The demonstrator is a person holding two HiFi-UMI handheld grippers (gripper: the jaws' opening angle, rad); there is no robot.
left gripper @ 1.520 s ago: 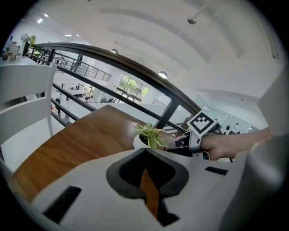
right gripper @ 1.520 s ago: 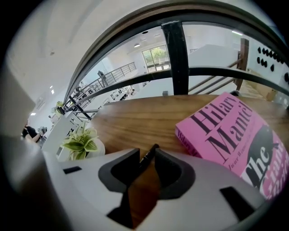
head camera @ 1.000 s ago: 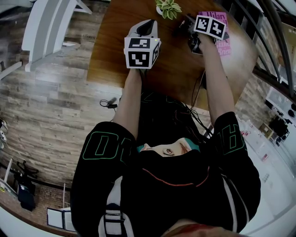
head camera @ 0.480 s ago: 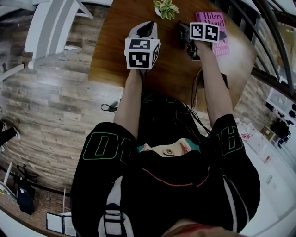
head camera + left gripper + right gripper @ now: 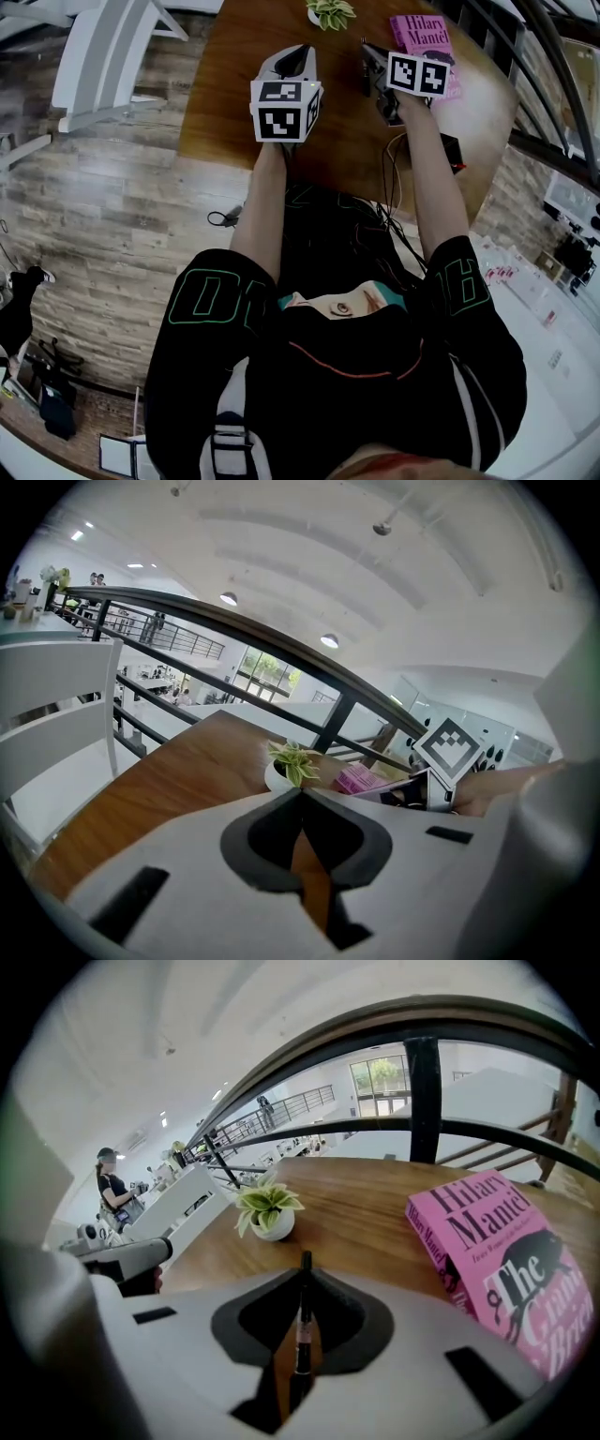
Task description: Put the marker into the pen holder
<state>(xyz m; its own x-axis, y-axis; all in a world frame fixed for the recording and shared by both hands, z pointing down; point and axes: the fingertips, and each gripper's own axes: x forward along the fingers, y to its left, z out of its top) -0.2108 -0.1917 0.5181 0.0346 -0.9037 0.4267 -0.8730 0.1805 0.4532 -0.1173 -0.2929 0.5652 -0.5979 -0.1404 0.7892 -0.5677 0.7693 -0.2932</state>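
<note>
A thin dark marker (image 5: pixel 302 1321) stands upright between the pads of my right gripper (image 5: pixel 305 1267), which is shut on it; its tip pokes out past the jaw tips. In the head view the marker (image 5: pixel 366 73) shows as a dark stick to the left of the right gripper (image 5: pixel 373 58), which is held above the round wooden table (image 5: pixel 347 141). My left gripper (image 5: pixel 294 54) hovers beside it over the table. Its jaws (image 5: pixel 302 797) are shut with nothing between them. No pen holder shows in any view.
A small potted plant (image 5: pixel 327 13) in a white pot stands at the table's far edge, with a pink book (image 5: pixel 424 39) to its right. A black box (image 5: pixel 451 152) with cables lies near the table's right edge. A railing (image 5: pixel 422 1072) runs behind the table and a white chair (image 5: pixel 103 56) stands at the left.
My right gripper has drawn back from over the pink book toward the table's middle, and the marker now sticks out of its jaws. The left gripper has hardly moved.
</note>
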